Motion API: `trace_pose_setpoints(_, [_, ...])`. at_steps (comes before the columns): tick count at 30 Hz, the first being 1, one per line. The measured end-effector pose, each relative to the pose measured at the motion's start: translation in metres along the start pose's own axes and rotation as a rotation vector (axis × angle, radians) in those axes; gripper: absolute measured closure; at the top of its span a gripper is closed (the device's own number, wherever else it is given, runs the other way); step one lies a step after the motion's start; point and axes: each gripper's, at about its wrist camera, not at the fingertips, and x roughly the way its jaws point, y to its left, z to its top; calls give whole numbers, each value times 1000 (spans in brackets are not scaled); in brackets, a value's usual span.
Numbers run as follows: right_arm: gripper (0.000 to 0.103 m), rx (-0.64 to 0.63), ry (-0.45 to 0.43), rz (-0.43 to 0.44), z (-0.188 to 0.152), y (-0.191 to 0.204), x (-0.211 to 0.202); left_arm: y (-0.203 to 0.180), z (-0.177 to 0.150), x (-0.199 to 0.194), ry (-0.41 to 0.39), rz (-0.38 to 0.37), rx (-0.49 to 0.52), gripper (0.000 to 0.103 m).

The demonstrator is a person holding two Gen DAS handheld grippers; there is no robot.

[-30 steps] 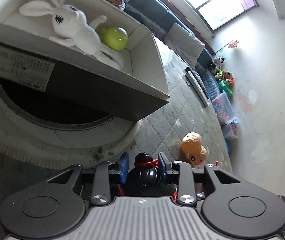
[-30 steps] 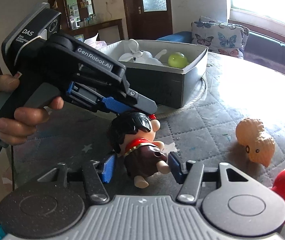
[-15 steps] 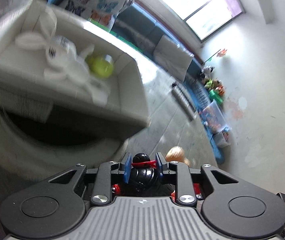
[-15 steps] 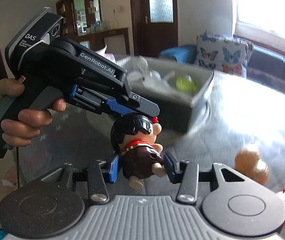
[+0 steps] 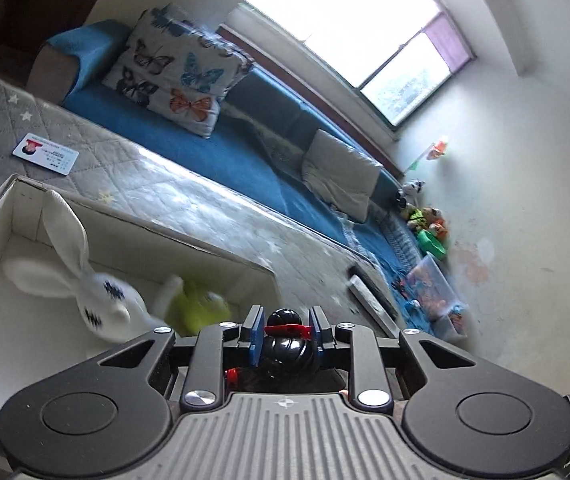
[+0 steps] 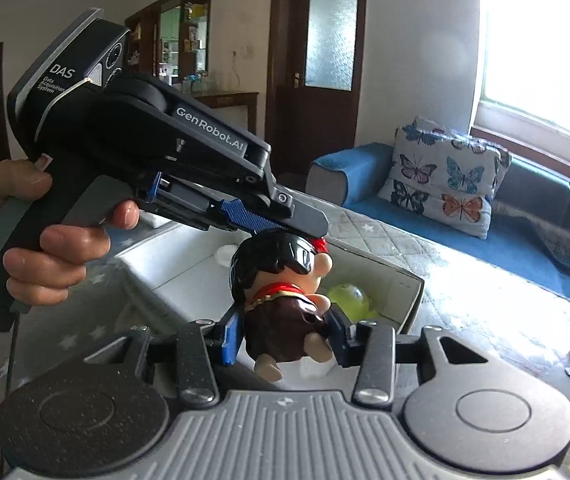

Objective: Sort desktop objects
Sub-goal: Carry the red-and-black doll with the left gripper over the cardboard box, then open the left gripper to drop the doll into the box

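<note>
Since the earlier frame, both grippers and the doll [image 6: 281,300] have risen from table level to above the open box [image 6: 415,296]. The left gripper [image 5: 283,330] clamps the doll's black-haired head; the right gripper [image 6: 285,340] pinches its brown body, so one doll is held by two grippers. The box holds two items: one white rabbit [image 5: 97,300] and one green ball [image 6: 348,297]. One card [image 5: 45,153] lies on the quilted table [image 5: 173,196].
</note>
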Motion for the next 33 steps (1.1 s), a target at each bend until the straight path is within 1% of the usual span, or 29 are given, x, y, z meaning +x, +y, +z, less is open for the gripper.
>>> trace_pose_setpoints(4, [60,30,55,8,2,-15,35,27,11,32,39,14,-41,79])
trace_pose_setpoints(8, [60,59,110,15,5,-29,69,45,9,56,82,38,-63,80])
trace_pose_setpoints(13, [60,62,139,4,3,-30,78,58,3,67,92,33,-91,79])
trace_pose_setpoints(25, [58,59,190,-27,0,-29,88,44,-4,59,74,43,-52,77])
trace_pose_setpoints(33, [57,80,154,-23,3,-24,71,29,-10,40,47,38,-24,76])
